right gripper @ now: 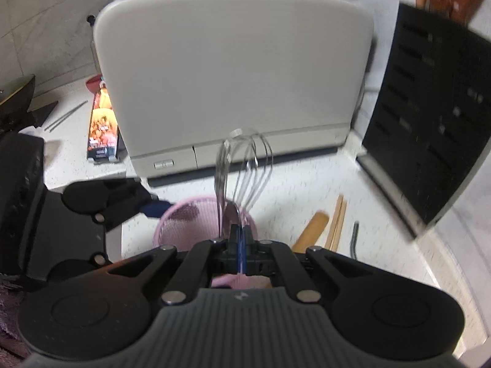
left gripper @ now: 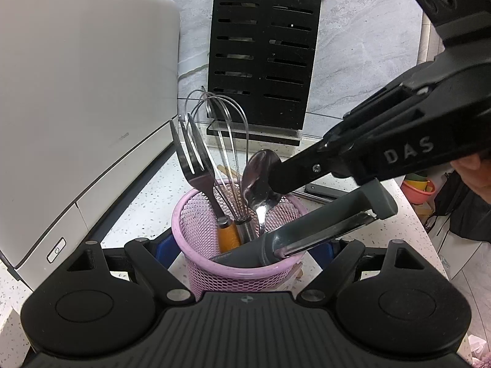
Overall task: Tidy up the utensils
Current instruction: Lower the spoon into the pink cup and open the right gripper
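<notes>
1. The pink mesh cup (left gripper: 242, 263) stands on the speckled counter (left gripper: 147, 196), in front of a white appliance (left gripper: 79, 92) and a black slotted knife block (left gripper: 260, 61).
2. The left gripper (left gripper: 245, 253) has its fingers on either side of the cup. The blue pads (left gripper: 167, 245) sit against the cup wall, so the fingers are clenched on the cup.
3. The cup contains a fork (left gripper: 196, 171) with an orange handle, a wire whisk (left gripper: 227, 153), a spoon (left gripper: 260, 181) and a grey-handled peeler (left gripper: 322, 230) that leans over the rim towards the right.
4. The right gripper (right gripper: 241, 239) reaches in from the upper right of the left wrist view. Its fingers are pressed together on the bowl of the spoon, and the spoon handle points down into the cup.
5. In the right wrist view, a wooden handle (right gripper: 313, 230) and a pair of chopsticks (right gripper: 337, 224) lie on the counter to the right of the cup. This view is blurred.
6. A hand (left gripper: 475, 174) is partly visible behind the right gripper at the right edge.
</notes>
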Tool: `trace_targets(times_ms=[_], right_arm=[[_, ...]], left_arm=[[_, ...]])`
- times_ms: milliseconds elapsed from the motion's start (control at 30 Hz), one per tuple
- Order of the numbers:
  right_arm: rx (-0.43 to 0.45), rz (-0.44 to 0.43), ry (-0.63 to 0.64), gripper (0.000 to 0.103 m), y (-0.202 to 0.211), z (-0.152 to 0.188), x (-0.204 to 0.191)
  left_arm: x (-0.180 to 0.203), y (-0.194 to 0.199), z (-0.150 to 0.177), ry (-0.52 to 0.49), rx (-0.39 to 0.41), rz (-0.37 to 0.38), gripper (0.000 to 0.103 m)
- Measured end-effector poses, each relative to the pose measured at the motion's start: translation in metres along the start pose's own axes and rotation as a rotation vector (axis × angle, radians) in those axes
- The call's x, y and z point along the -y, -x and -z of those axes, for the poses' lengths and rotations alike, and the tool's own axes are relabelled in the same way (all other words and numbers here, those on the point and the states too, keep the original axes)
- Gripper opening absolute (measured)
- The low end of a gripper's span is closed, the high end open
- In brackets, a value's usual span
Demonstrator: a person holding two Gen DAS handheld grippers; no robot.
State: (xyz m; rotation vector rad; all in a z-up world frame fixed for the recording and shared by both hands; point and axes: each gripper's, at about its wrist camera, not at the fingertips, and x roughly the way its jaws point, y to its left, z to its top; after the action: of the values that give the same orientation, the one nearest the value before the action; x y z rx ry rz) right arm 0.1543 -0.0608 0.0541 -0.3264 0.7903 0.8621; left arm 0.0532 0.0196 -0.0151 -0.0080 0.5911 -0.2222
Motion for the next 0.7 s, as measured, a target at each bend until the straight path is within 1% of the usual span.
trace_targets(times_ms=[67,200,333,433,500,533,600,700], right_arm=[[-0.008,0.007,-0.01,0.0,-0.002,0.0,0.003],[-0.021,-0.026,-0.063,0.0,0.0,-0.001,0.011],[-0.014,-0.022,-0.075,0.006,0.007,-0.003,0.014],[0.0,0.003,-0.068,0.011,0.015,-0.006,0.016],[0.009,0.026,-0.054,0.019,0.021,-0.009,0.019],[0.011,0.037,-0.051,0.02,0.023,-0.01,0.021],[-0.001,0.069,-0.048,0.021,0.025,-0.012,0.028],[-0.047,0.107,-0.047,0.021,0.021,-0.012,0.042]], left_arm=[[0.0,0.0,0.0,-0.002,-0.001,0.0,0.098],[-0.001,0.0,-0.001,-0.002,-0.002,0.0,0.098],[-0.001,0.0,0.0,-0.003,0.0,0.0,0.098],[-0.001,-0.001,0.0,-0.004,0.002,0.001,0.098],[-0.002,-0.001,0.0,-0.004,0.003,0.0,0.098],[-0.001,-0.001,0.0,-0.004,0.003,-0.001,0.098],[-0.002,-0.001,0.0,-0.003,0.003,-0.002,0.098],[-0.002,-0.001,0.0,-0.003,0.003,-0.001,0.098]])
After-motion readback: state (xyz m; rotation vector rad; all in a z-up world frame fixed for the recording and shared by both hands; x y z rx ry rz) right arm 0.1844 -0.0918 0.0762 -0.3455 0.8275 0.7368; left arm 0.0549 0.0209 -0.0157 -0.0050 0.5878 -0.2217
